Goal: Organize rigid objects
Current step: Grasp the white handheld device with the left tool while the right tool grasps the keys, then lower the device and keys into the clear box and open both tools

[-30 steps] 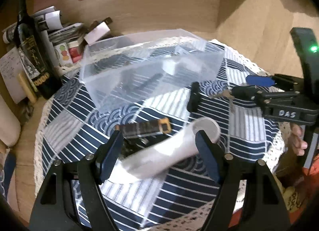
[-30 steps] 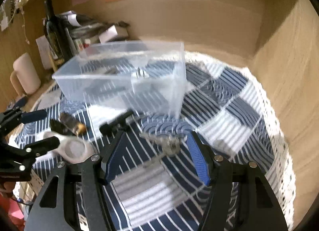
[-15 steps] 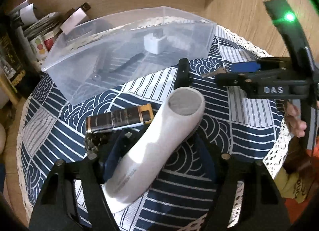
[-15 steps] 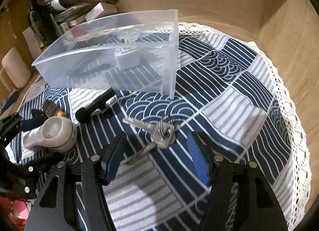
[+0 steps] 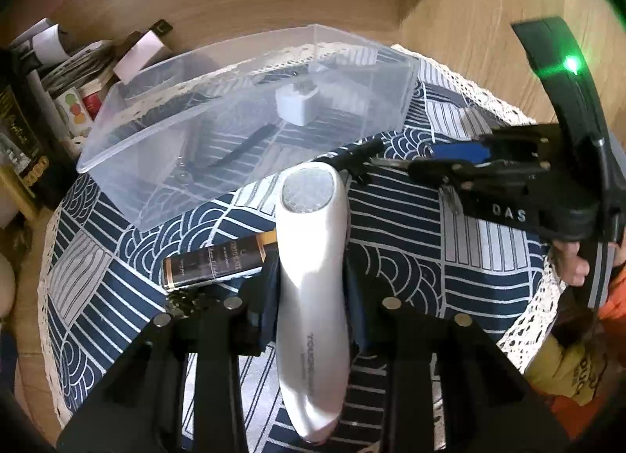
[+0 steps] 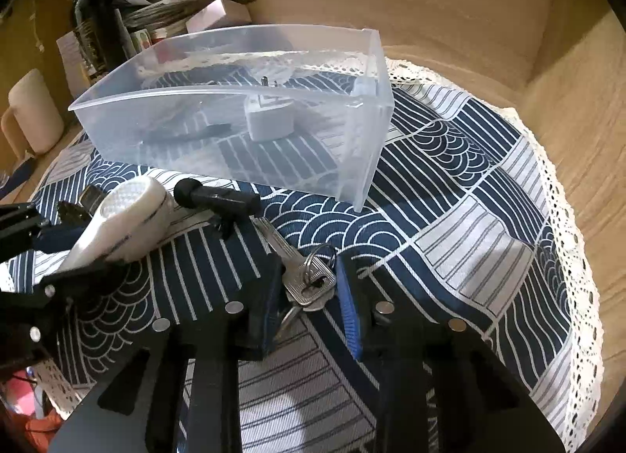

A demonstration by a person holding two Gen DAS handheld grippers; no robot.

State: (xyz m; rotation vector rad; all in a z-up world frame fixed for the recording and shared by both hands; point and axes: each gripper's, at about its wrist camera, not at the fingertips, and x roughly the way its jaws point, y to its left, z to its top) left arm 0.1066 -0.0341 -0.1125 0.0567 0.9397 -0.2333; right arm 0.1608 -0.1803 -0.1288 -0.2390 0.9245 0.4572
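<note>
My left gripper (image 5: pixel 311 288) is shut on a white handheld device (image 5: pixel 313 257) with a round mesh head; it also shows in the right wrist view (image 6: pixel 125 218). My right gripper (image 6: pixel 309 284) is closed around a bunch of silver keys (image 6: pixel 303 269) on the patterned tablecloth (image 6: pixel 469 218). A clear plastic bin (image 6: pixel 234 120) stands behind, holding a white charger plug (image 6: pixel 270 120) and a dark thin item. A black cylindrical tool (image 6: pixel 219 198) lies in front of the bin. A dark gold-trimmed box (image 5: pixel 219 263) lies left of the white device.
A dark bottle (image 6: pixel 90 34), papers and small boxes (image 5: pixel 98 73) stand at the back left. A cream mug (image 6: pixel 33 116) sits left of the bin. Wooden walls (image 6: pixel 430 2) enclose the round table, whose lace edge (image 6: pixel 579 296) runs along the right.
Both grippers have moved down and forward and closed: the left on the white device, which now points away from the camera, the right around the keys.
</note>
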